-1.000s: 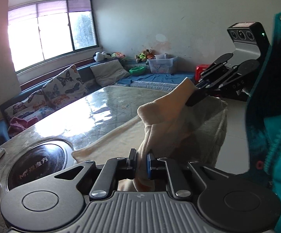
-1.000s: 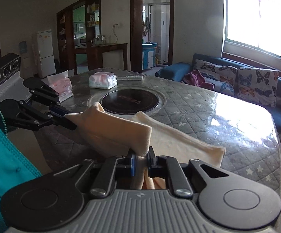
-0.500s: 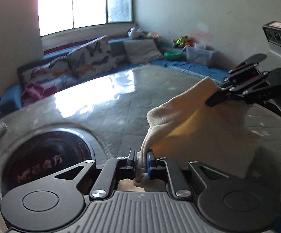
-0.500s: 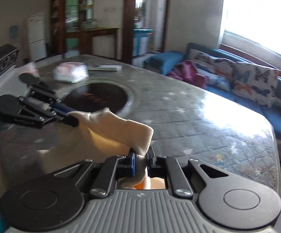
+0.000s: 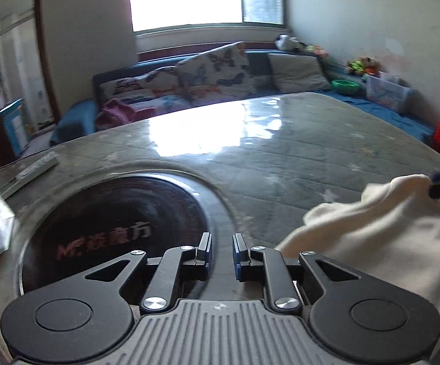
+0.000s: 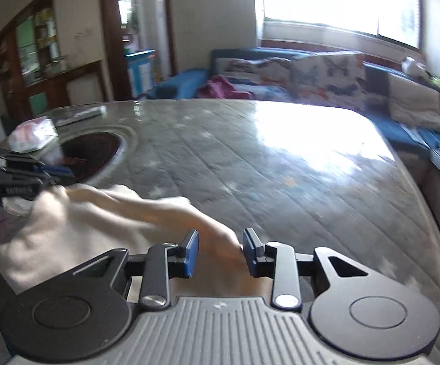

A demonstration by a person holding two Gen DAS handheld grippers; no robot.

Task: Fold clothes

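A cream, fleecy garment [image 6: 98, 222] lies bunched on the quilted grey table [image 6: 281, 164], near its front edge beside the round black inset. It seems folded over itself, though blur hides the layers. Its surface is rumpled, one corner raised at the right.

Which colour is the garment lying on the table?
Cream garment; right wrist view shows it best.

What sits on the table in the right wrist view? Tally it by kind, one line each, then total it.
Cream garment: 1
Tissue pack: 1
Remote control: 1
Round black cooktop: 1
Total: 4
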